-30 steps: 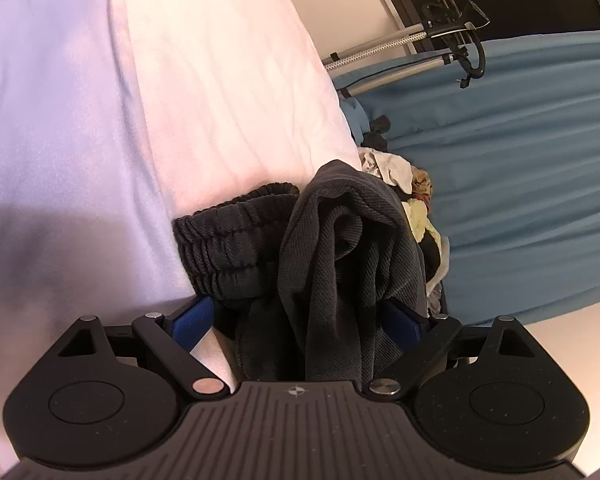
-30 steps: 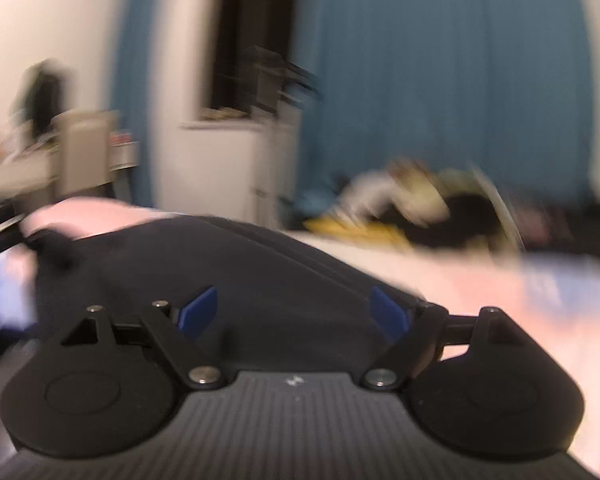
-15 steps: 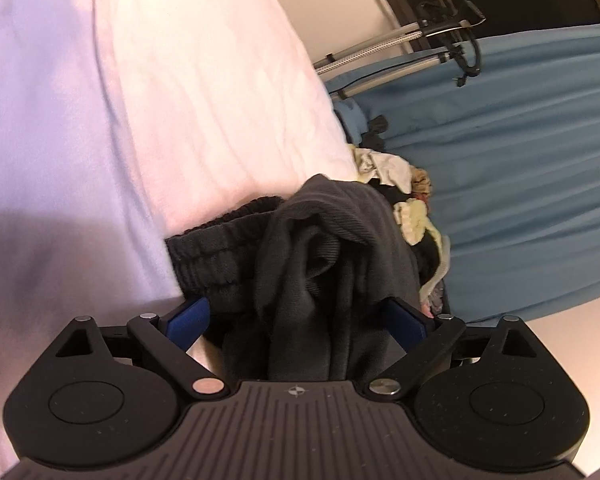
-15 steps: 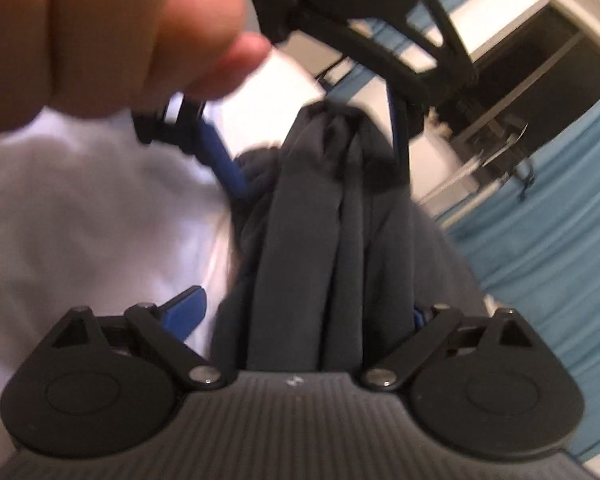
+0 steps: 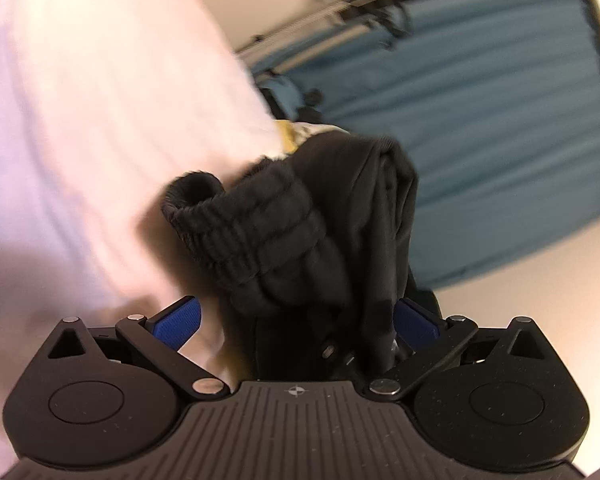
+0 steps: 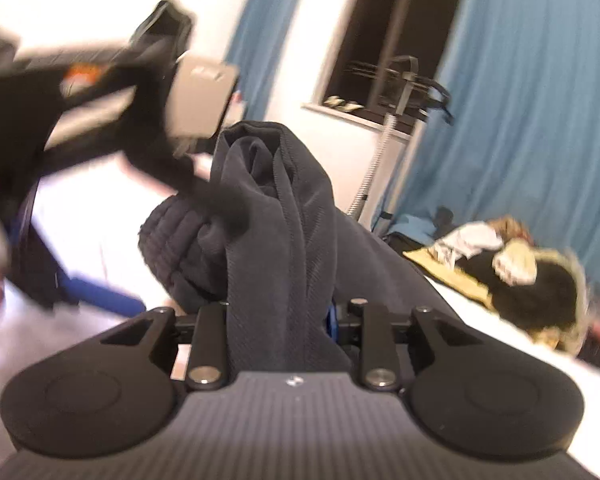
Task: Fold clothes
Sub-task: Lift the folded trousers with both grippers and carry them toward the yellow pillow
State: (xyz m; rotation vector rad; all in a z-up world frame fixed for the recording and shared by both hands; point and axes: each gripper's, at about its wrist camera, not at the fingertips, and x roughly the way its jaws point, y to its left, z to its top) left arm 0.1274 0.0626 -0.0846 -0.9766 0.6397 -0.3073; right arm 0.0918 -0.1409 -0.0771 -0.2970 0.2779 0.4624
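Note:
A dark grey garment with a ribbed elastic waistband (image 5: 256,236) hangs bunched over the pale bed sheet (image 5: 100,120). My left gripper (image 5: 296,320) has its blue pads wide apart, with the cloth draped between them against the right pad. My right gripper (image 6: 276,312) is shut on a thick fold of the same garment (image 6: 284,216), its arms drawn in tight. In the right wrist view the left gripper (image 6: 80,128) shows blurred at the upper left, by the waistband (image 6: 176,248).
A pile of mixed clothes (image 6: 512,268) lies on the bed at the right. Blue curtains (image 6: 540,120) and a metal rack (image 6: 400,92) stand behind. A dark window is beside them.
My right gripper has closed tight on the garment fold. The left gripper has shifted and the waistband now sticks out to its left. Both views swung.

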